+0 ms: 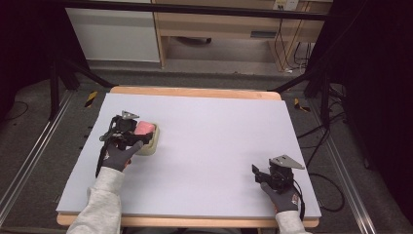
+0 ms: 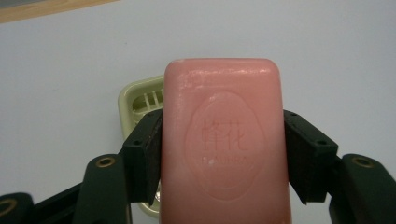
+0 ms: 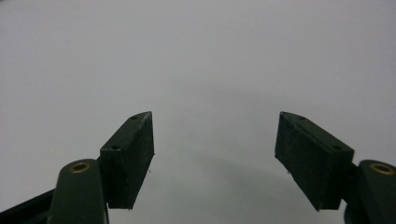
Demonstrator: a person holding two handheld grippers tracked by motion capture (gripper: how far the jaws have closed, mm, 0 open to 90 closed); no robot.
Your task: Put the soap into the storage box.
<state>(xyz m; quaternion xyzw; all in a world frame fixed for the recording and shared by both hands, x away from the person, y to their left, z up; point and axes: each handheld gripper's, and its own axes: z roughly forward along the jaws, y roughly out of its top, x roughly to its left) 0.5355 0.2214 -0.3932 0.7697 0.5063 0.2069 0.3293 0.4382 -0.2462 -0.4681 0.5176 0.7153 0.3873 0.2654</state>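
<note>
A pink bar of soap (image 2: 224,140) with an oval stamp on its face is clamped between the two black jaws of my left gripper (image 2: 223,144), which is shut on its long sides. In the high view the left gripper (image 1: 138,130) holds the soap (image 1: 144,127) just over a pale green soap dish (image 1: 152,144) at the table's left. The slotted dish (image 2: 140,100) peeks out behind and below the soap in the left gripper view. My right gripper (image 1: 256,173) rests near the front right of the table, and its jaws (image 3: 215,154) stand open with nothing between them.
The table (image 1: 214,131) has a light grey top with a wooden rim. Dark frame legs and cables stand on the floor beside it, and a wooden cabinet (image 1: 219,24) stands behind.
</note>
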